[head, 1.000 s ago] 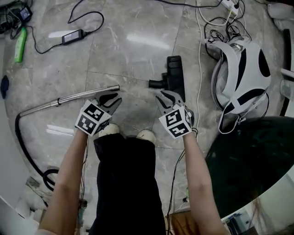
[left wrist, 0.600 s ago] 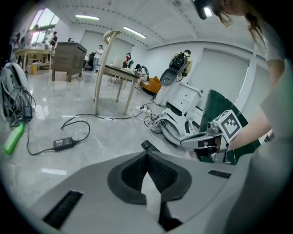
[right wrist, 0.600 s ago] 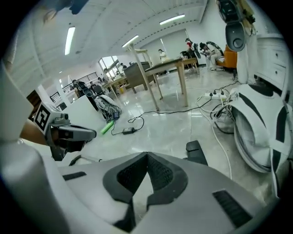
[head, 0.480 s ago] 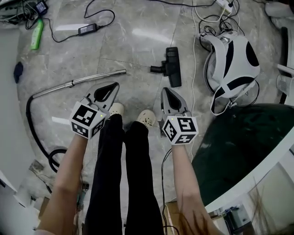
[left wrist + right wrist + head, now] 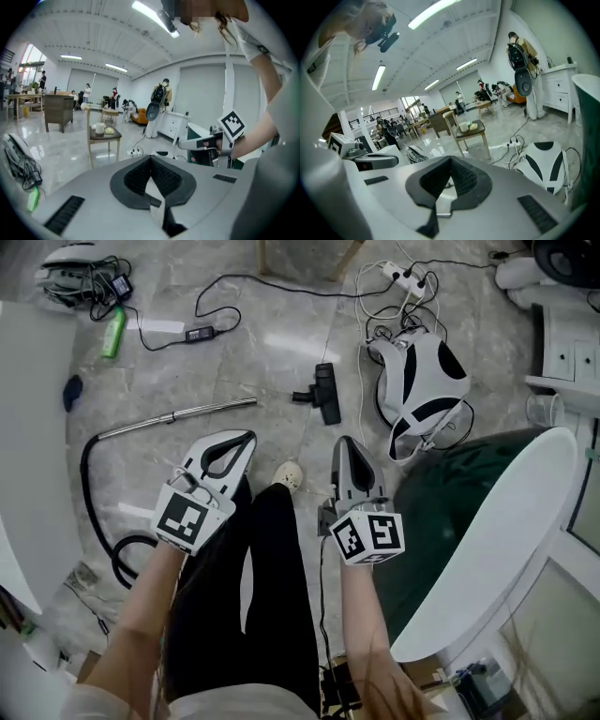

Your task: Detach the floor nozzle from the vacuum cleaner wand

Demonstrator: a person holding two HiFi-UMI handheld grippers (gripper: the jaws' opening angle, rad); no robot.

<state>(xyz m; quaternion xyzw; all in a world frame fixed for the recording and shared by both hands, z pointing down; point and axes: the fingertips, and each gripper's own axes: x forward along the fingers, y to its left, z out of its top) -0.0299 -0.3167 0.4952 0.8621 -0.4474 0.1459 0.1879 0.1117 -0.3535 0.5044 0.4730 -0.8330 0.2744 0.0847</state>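
The left gripper (image 5: 242, 440) and right gripper (image 5: 346, 444) have jaws pressed together, empty, while the floor nozzle (image 5: 323, 393) lies at twelve o'clock beyond them, apart from the wand (image 5: 178, 415) at ten o'clock.

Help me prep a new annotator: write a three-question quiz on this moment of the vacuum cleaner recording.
1. True or false: the floor nozzle lies apart from the wand.
2. The left gripper and right gripper are: A, open; B, shut on the wand; C, shut and holding nothing.
3. In the head view, which white-and-black thing lies on the floor to the right of the floor nozzle?

Key: 1 true; 2 C; 3 the vacuum cleaner body.
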